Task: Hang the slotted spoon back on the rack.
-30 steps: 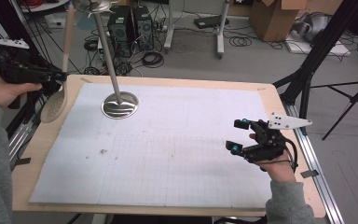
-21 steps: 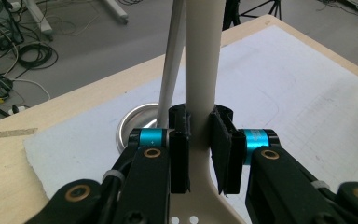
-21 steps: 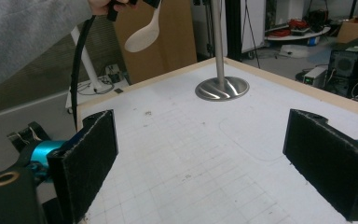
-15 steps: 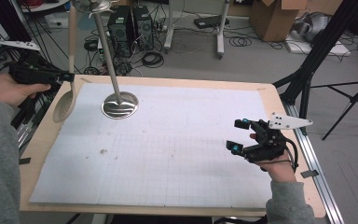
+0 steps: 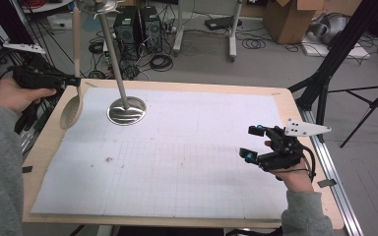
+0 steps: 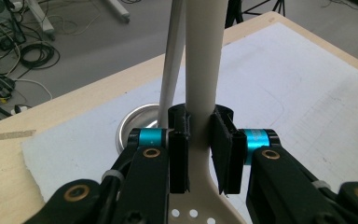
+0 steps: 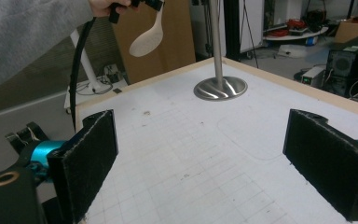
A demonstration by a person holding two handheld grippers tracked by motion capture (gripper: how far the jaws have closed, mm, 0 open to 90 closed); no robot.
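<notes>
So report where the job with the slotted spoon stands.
Done: the left gripper has the slotted spoon clamped by its handle and lifted off the table, bowl hanging down. In hand: holding it beside the metal stand. Left: probably hanging it on the stand. The right gripper waits open.

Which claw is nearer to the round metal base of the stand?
Left. The left claw grips the spoon just beside the base; the right claw is far across the table, open.
</notes>
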